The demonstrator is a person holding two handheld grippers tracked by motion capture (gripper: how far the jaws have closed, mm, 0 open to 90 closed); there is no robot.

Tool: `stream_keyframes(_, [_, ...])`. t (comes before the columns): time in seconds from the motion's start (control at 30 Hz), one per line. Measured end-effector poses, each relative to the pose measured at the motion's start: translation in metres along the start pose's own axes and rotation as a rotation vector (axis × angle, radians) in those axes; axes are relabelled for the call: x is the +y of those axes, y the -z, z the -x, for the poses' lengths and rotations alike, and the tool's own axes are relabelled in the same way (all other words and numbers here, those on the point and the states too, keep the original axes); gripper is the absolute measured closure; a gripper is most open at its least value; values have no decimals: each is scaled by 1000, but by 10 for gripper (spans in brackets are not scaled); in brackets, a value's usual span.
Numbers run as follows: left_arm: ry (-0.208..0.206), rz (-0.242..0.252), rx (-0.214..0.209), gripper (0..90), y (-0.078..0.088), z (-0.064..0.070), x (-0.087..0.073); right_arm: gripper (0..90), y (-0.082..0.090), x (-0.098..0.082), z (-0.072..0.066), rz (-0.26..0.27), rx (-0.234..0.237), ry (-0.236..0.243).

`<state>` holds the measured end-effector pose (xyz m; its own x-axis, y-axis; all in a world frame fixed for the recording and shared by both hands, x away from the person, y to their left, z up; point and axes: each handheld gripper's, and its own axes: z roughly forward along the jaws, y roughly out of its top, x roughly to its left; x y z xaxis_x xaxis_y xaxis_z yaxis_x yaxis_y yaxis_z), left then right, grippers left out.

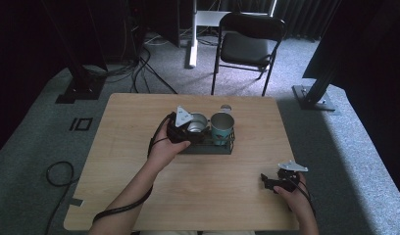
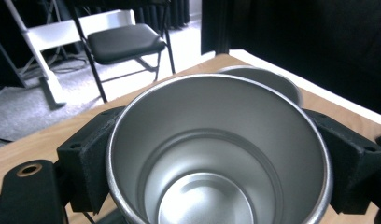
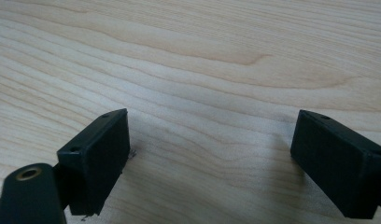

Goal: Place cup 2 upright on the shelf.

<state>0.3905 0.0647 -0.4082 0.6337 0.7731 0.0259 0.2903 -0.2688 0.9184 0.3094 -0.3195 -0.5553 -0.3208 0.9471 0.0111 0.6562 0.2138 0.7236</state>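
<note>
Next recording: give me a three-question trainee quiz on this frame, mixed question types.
1. True or false: the left gripper has its jaws around the steel cup.
2. The right gripper is: A) open above bare table; B) shut on a spoon; C) holding the teal cup.
3. Fill in: the teal cup stands in a black ____.

Key: 1 true; 2 A; 3 rack.

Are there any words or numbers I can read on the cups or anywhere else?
No readable text anywhere.
Teal metal cup in the black rack: pale marks low on its side, too small and blurred to read.
Plain silver metal cup between the left gripper's jaws: no writing.
Light wooden table under the open right gripper: only wood grain.
</note>
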Motion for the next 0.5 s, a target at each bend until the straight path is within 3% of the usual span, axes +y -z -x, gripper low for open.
stream_keyframes(0.37, [98,24,75,139,-20,-14,-1,114,0,0,0,-1,1,0])
stream_keyframes(0.5, [96,24,102,139,-25,-15,-3,114,0,0,0,0,1,0])
